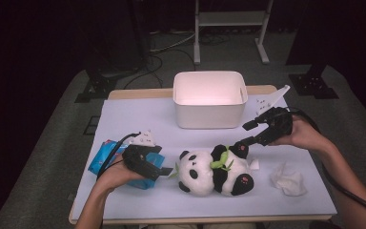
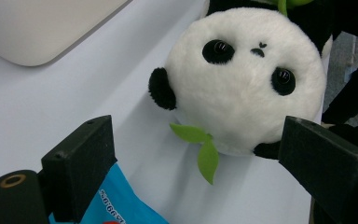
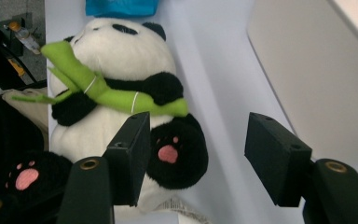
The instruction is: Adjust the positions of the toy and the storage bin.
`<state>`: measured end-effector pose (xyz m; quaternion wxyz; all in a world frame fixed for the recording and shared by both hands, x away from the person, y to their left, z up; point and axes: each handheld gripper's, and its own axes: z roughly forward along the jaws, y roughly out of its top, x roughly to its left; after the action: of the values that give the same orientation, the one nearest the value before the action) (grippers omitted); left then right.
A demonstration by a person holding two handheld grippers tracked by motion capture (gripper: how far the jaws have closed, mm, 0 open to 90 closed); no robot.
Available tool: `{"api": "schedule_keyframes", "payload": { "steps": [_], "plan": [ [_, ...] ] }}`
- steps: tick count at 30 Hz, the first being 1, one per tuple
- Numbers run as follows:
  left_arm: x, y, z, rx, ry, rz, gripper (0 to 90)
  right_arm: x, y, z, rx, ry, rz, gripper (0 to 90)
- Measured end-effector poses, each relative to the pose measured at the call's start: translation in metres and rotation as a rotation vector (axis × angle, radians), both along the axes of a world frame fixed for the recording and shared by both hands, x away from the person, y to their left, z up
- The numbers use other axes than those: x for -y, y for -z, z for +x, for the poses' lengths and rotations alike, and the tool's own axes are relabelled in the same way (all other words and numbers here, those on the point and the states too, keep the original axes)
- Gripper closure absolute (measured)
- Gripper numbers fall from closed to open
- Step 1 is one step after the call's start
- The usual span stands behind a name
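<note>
A plush panda [image 1: 214, 171] lies on its back mid-surface [image 1: 133, 119], before a white bin [image 1: 209, 99]. Both tools gape empty: left tool [image 1: 167, 169] at its head, right tool [image 1: 245, 135] by a foot. Likely light, soft, squashy; pinch a paw or ear.

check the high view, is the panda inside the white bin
No, the panda lies on the table in front of the white bin, between the two grippers.

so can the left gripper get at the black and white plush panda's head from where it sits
Probably yes: the left gripper has open jaws facing the black and white plush panda, with bare white table between them.
</note>
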<state>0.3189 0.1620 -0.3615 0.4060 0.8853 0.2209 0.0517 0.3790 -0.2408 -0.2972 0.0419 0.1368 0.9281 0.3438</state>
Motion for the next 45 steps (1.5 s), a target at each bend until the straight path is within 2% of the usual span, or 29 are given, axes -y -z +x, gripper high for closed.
{"api": "schedule_keyframes", "payload": {
  "steps": [14,20,27,45],
  "plan": [
    [-0.007,0.009,-0.006,0.0,-0.015,-0.006,9.7,-0.026,-0.007,0.02,0.004,-0.031,-0.039,39.3],
    [-0.008,0.011,-0.007,0.007,-0.014,0.015,9.7,-0.036,-0.01,0.029,0.009,-0.044,-0.057,39.3],
    [-0.008,0.012,-0.007,0.009,-0.003,0.015,9.7,-0.047,-0.012,0.041,0.019,-0.062,-0.081,40.4],
    [-0.011,0.016,-0.01,0.001,-0.014,0.026,9.7,-0.068,-0.017,0.063,0.03,-0.088,-0.109,41.3]
  ]
}}
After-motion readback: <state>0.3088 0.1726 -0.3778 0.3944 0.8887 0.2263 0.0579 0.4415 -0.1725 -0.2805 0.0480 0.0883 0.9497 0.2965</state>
